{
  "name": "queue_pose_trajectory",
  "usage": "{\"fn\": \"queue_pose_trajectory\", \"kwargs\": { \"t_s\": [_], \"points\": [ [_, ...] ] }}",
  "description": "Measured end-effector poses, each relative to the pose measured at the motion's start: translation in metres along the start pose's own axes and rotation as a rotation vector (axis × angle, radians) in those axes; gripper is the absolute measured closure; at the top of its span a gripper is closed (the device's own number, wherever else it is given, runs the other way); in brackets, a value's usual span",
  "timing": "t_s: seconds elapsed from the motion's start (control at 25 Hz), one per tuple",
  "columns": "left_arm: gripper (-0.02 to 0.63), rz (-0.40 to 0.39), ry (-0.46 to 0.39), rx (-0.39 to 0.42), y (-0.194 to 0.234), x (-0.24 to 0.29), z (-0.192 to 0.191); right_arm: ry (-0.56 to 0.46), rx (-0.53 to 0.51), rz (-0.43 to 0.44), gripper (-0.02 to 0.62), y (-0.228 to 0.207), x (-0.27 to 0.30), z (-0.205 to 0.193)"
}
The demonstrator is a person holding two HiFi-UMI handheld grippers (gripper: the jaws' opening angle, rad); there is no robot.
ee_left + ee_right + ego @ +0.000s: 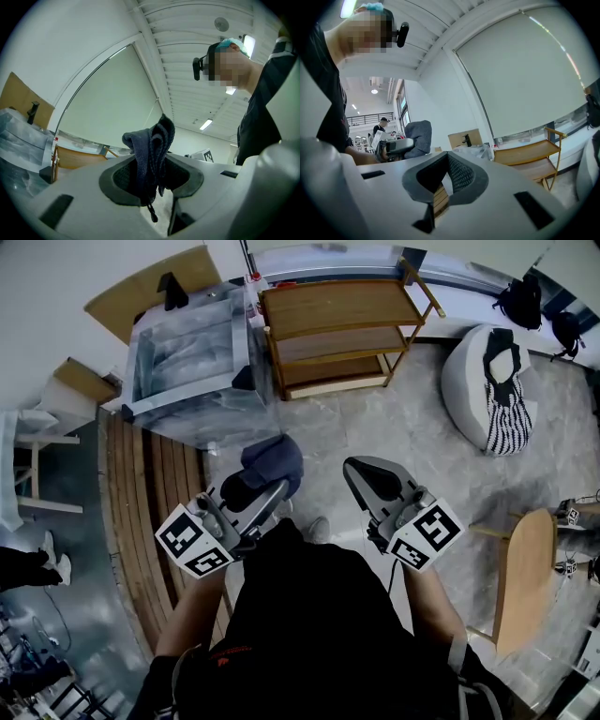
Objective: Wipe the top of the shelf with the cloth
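The left gripper, jaws clenched on the bunched cloth, could drop it before reaching the far-off shelf if the pinch slips; right gripper closed, empty.

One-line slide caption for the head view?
Left tongs hold the dark cloth; right tongs shut, empty; wooden shelf stands ahead.

We hold two tools above a grey floor. The left tool grips a dark blue cloth; the right tool hangs beside it. A wooden shelf stands ahead, well apart.
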State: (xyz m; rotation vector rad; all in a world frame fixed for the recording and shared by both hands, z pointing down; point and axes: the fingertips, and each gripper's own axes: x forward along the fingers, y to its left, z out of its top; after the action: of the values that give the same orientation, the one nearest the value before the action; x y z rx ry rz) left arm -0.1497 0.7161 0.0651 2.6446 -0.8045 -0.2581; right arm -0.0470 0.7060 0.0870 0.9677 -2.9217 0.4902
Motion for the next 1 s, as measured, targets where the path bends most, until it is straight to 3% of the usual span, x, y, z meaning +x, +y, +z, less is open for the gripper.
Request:
{"fn": "queue_pose_trajectory", "kwargs": {
  "t_s": [0.56,1.0],
  "points": [
    [0.459,-0.019,-0.003,0.002,0.049,0.062,-0.005,0.031,-0.002,-0.022,0.591,-0.075,0.012,-0.004],
    [0.459,-0.007,0.016,-0.024,0.134,0.111,0.005,0.052,0.018,-0.032,0.591,-0.151,0.069,0.007]
  ]
}}
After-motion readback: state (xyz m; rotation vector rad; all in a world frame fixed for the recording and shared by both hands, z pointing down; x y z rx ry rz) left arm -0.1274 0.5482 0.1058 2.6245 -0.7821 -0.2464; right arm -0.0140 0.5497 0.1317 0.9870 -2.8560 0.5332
